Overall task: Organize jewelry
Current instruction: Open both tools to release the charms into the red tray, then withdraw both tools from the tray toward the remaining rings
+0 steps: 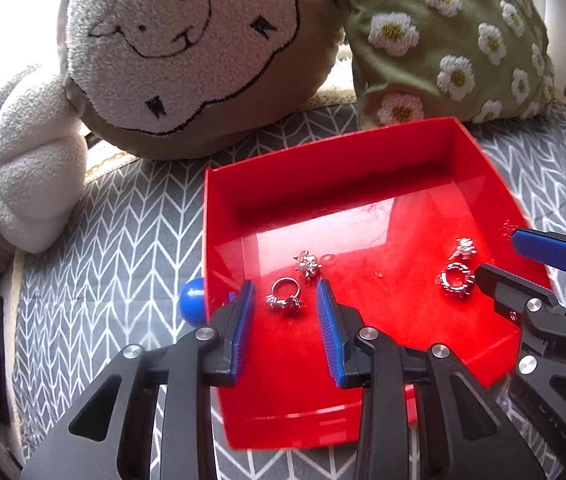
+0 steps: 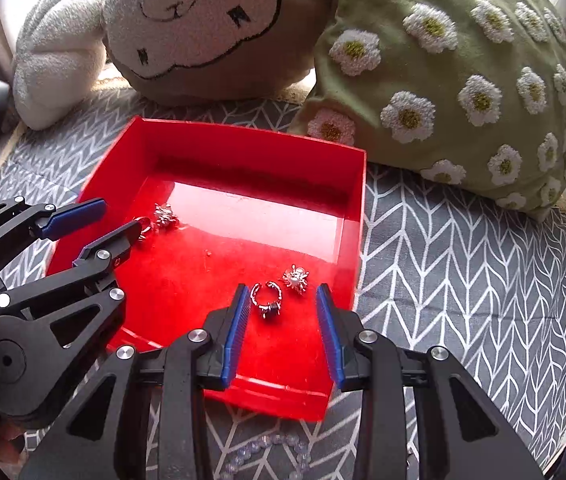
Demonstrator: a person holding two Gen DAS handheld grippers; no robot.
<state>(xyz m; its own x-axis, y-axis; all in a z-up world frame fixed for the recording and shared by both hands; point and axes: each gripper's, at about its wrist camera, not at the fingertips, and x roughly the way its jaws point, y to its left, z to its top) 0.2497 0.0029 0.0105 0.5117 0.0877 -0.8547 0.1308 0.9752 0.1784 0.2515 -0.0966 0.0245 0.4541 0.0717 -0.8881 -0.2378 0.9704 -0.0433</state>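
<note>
inside, the red tray (image 1: 223, 200) holds four silver pieces. left claw (image 1: 285, 300) spread around a ring (image 1: 284, 298), a spiky charm (image 1: 307, 265) at its 1 o'clock. right claw (image 2: 283, 305) spread around a dark-stone ring (image 2: 267, 300), a pearl charm (image 2: 295, 278) at its 1 o'clock.

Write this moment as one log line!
left gripper: open, jaws around a ring | right gripper: open, jaws around another ring | both rings in tray

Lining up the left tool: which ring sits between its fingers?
The plain-band ring, not the chunky ring by the right tool; the left tool straddles it.
</note>
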